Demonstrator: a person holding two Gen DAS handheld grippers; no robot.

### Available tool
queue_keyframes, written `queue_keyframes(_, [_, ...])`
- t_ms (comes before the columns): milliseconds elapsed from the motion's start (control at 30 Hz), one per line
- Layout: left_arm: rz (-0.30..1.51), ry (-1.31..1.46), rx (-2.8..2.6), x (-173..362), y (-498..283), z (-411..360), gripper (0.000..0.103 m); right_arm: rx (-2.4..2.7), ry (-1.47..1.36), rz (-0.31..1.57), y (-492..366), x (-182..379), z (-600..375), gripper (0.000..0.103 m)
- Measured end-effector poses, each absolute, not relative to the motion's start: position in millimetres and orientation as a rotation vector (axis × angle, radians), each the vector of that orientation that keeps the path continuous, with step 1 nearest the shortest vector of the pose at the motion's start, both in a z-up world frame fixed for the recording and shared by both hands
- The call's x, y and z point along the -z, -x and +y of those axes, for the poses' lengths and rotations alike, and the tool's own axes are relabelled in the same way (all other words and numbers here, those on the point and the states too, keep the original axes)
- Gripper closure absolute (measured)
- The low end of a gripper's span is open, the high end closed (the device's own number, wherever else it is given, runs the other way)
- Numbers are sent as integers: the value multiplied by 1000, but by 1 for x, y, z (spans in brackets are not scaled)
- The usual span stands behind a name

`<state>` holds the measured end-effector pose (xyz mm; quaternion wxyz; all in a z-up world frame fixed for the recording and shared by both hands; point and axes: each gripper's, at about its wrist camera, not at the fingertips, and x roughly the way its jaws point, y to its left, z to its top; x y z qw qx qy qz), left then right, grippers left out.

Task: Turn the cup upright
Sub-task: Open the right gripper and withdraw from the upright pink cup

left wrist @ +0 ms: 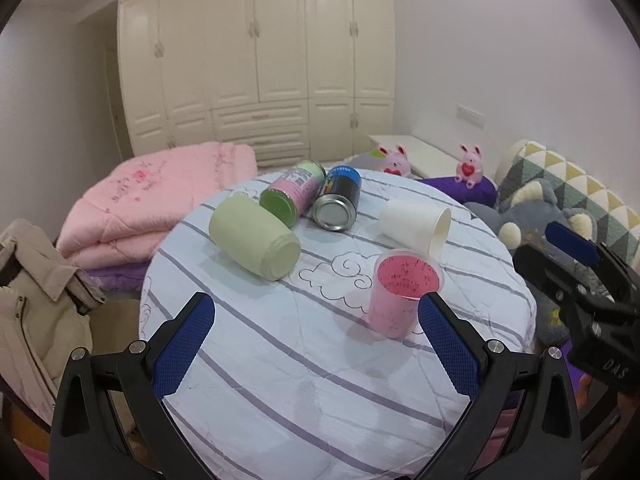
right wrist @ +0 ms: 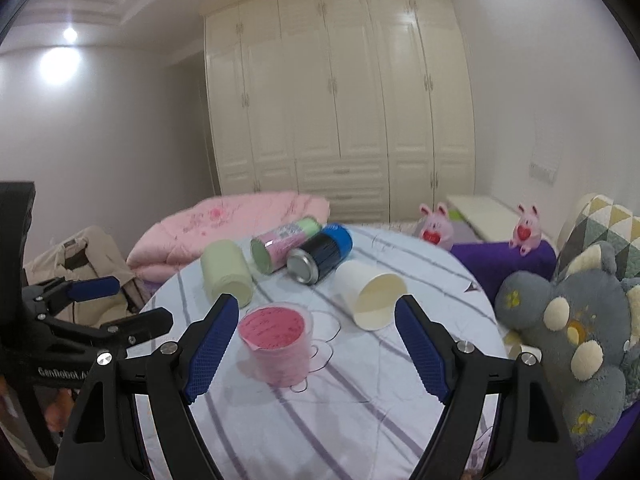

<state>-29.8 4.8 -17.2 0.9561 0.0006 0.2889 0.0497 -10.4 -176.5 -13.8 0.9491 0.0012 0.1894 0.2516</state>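
pink cup stands upright w/ mouth up at 4 o'clock on the round table, white cup on its side just behind at 1 o'clock. left gripper & right gripper both spread wide, gripping nothing.

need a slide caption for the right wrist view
Open right gripper above a striped round table: pink cup upright, white cup on its side.
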Motion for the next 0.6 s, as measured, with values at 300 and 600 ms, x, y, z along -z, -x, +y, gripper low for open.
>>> queue_keyframes(300, [552,3,-110,17,35,-15,0,-443,-54,357,13,22,-202,21])
queue_keyframes(600, [523,-2,-96,15,39,-27,0,-406,-18,314,24,21,-200,21])
